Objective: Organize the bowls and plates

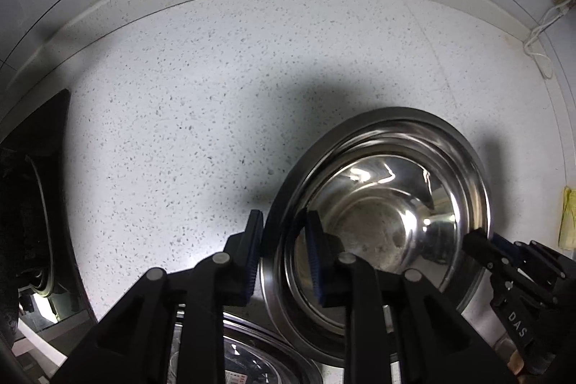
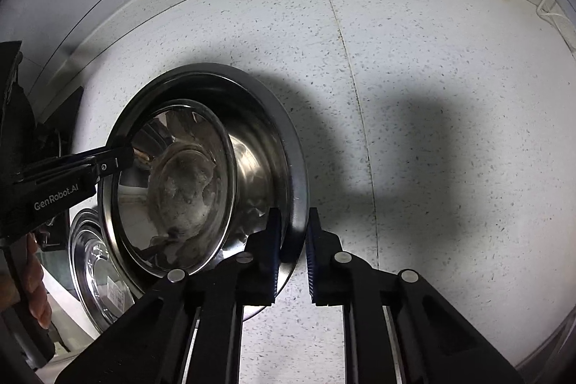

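On the speckled counter point(image 2: 432, 96) stood a wide steel basin point(image 2: 291, 168) with a smaller steel bowl point(image 2: 187, 182) nested inside. The right gripper point(image 2: 292, 247) was clamped on the basin's right rim; the left gripper point(image 1: 284, 261) pinched the opposite rim. A steel plate point(image 2: 93, 261) lay just beside the basin, on the left gripper's side.

White speckled countertop point(image 1: 216, 89), nested steel bowls point(image 1: 388, 204) on it, another steel dish point(image 1: 259, 358) beside.

You see a shiny silver steel bowl point(image 2: 252, 168) between your blue-padded black grippers, over a white grey-speckled counter point(image 2: 432, 96).
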